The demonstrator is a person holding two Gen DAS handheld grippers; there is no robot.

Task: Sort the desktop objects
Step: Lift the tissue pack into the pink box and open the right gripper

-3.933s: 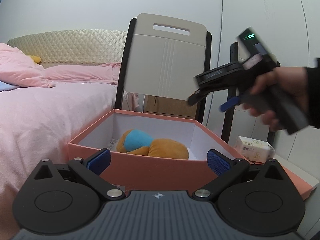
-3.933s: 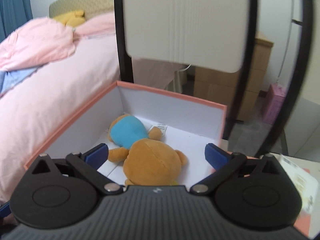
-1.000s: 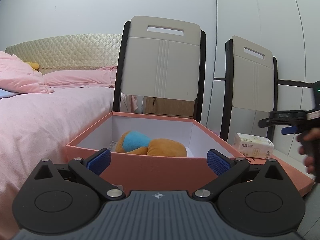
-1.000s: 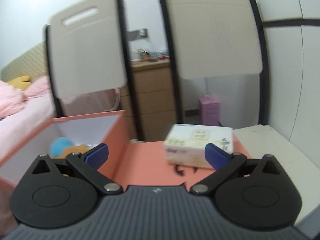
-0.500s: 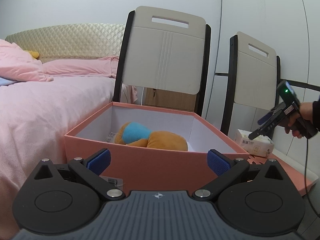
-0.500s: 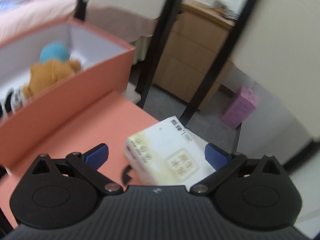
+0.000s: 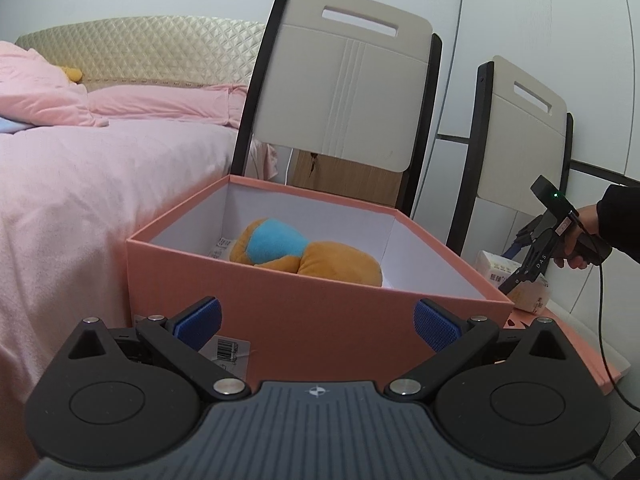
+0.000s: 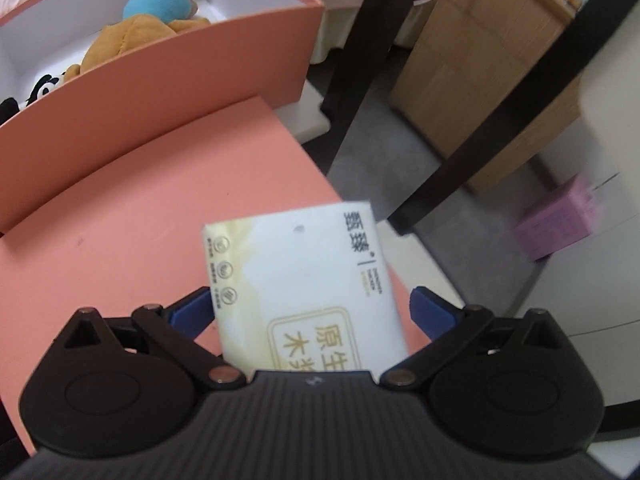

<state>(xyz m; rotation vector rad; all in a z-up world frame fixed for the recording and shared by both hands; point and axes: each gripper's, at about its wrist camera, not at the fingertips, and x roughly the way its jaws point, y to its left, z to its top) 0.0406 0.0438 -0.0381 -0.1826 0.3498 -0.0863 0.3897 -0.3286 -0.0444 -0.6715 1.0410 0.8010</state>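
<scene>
A white and yellow tissue pack (image 8: 304, 280) lies on the salmon box lid (image 8: 120, 220); it also shows in the left wrist view (image 7: 496, 270). My right gripper (image 8: 310, 312) is open, its fingers on either side of the pack, not closed on it; in the left wrist view it (image 7: 520, 268) hangs over the pack. The salmon box (image 7: 320, 312) holds an orange plush bear with a blue shirt (image 7: 296, 256), also seen in the right wrist view (image 8: 136, 28). My left gripper (image 7: 316, 320) is open and empty, just in front of the box wall.
Two chairs (image 7: 344, 92) stand behind the table. A pink bed (image 7: 80, 184) lies to the left. A wooden cabinet (image 8: 480, 72) and a purple box (image 8: 560, 220) sit on the floor beyond the table edge. A black-and-white plush (image 8: 44, 88) lies in the box.
My right gripper has gone down and forward over the tissue pack, so the pack now lies between its open fingers. The left gripper has barely moved.
</scene>
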